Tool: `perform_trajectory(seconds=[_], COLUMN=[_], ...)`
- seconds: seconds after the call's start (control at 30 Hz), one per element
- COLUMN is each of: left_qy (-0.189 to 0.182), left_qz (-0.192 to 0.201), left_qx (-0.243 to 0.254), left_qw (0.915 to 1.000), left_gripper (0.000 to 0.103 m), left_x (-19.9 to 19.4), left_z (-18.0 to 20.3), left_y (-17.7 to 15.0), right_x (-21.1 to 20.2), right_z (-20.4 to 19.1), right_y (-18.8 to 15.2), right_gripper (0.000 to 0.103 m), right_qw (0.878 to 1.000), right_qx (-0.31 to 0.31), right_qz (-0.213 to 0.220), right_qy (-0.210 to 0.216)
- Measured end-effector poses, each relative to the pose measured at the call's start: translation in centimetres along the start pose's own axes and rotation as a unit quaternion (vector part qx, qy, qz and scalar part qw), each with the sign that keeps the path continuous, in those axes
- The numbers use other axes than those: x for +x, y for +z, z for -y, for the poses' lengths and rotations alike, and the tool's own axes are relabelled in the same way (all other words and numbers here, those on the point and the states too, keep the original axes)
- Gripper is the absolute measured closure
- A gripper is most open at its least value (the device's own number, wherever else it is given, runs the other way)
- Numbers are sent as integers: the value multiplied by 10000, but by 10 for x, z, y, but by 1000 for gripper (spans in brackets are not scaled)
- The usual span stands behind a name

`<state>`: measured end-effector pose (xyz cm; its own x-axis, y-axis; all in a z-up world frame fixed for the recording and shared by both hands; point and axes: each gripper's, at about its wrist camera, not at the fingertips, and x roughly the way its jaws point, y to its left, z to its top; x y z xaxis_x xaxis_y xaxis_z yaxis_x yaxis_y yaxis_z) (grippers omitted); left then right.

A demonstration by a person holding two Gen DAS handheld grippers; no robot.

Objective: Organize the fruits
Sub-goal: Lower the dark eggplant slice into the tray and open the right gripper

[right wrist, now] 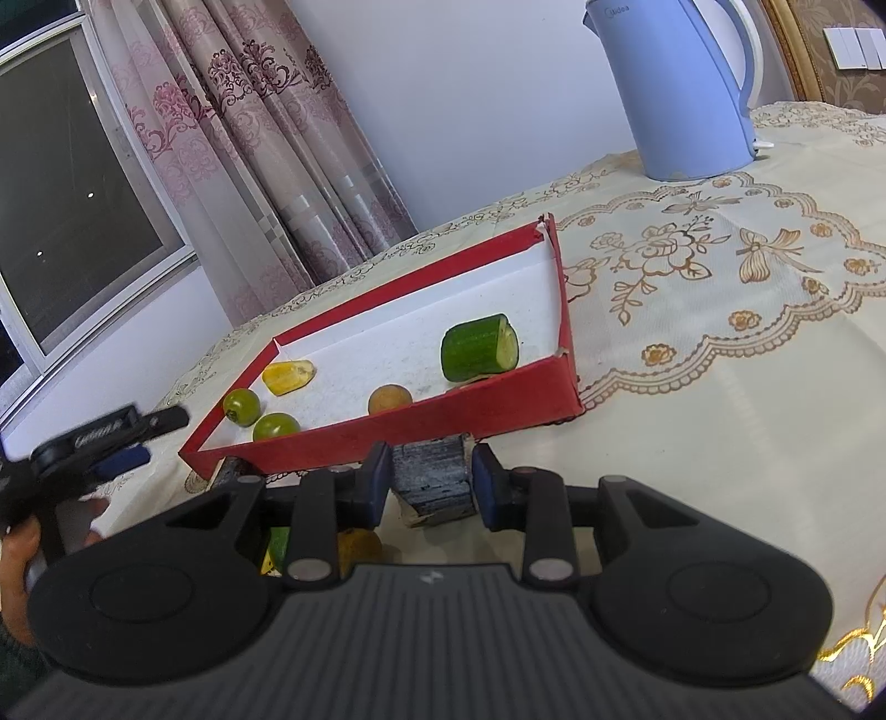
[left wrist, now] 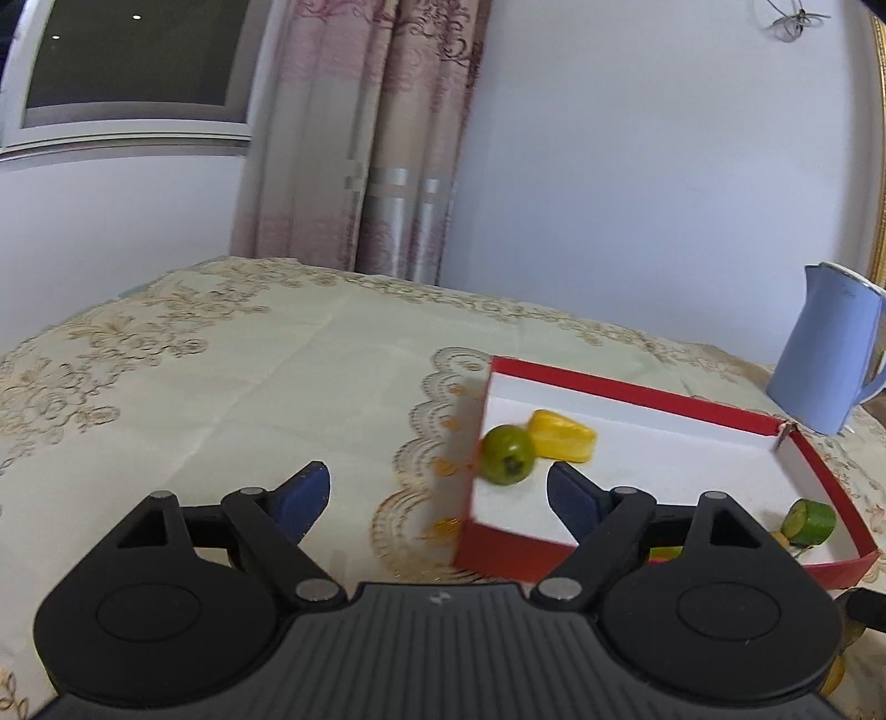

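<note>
A lived-in home, by the look of it: the table wears a cream tablecloth (right wrist: 720, 343) embroidered with gold flowers, patterned pink curtains (left wrist: 376, 138) hang beside a dark window (left wrist: 133, 55), a blue electric kettle (right wrist: 681, 88) stands on the cloth, and wall switches (right wrist: 855, 47) sit past a gilded frame.

Left gripper (left wrist: 440, 495) up close — matte black body, ribbed centre plate with a small pale logo, two round housings either side. Black linkage arms run forward, each pinned with silver round-headed pivots, ending in dark blue ribbed fingers (left wrist: 302, 498). The right gripper (right wrist: 429, 482) is the same build: black shell, silver pins, blue pads (right wrist: 490, 487). At the right-wrist view's left edge, a hand (right wrist: 16, 565) shows — dark green sleeve cuff below it.
</note>
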<state>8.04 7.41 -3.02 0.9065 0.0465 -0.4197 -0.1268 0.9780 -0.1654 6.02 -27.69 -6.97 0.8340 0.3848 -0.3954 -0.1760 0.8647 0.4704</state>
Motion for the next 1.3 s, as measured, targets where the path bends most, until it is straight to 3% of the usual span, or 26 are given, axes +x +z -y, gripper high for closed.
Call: perform_trajectory(seconds=[0.3,0.63,0.9,1.3], left_qy=[-206,-196,-228,-280], left_qz=[-248,-568,-569,-615], left_qx=[5,-162,-115,-124], left_qw=[9995,9981,9981,9976], left_gripper=[15,13,12,11], left_x=[7,19,18,21], left_z=[0,-5,-4,-4], left_y=[-1,-2,-2,-3], right_x=[-8,-13,20,110], right_z=[-2,-21,-60,-74], right_y=[-1,3,28,64], right_gripper=[73,73,73,73], right_qw=[9998,9977,9879,9788], right_qx=[-62,-492,-1368,-1680], right_qz=[186,443,581,-206], right_qy=[-32,-112,-442,-1150])
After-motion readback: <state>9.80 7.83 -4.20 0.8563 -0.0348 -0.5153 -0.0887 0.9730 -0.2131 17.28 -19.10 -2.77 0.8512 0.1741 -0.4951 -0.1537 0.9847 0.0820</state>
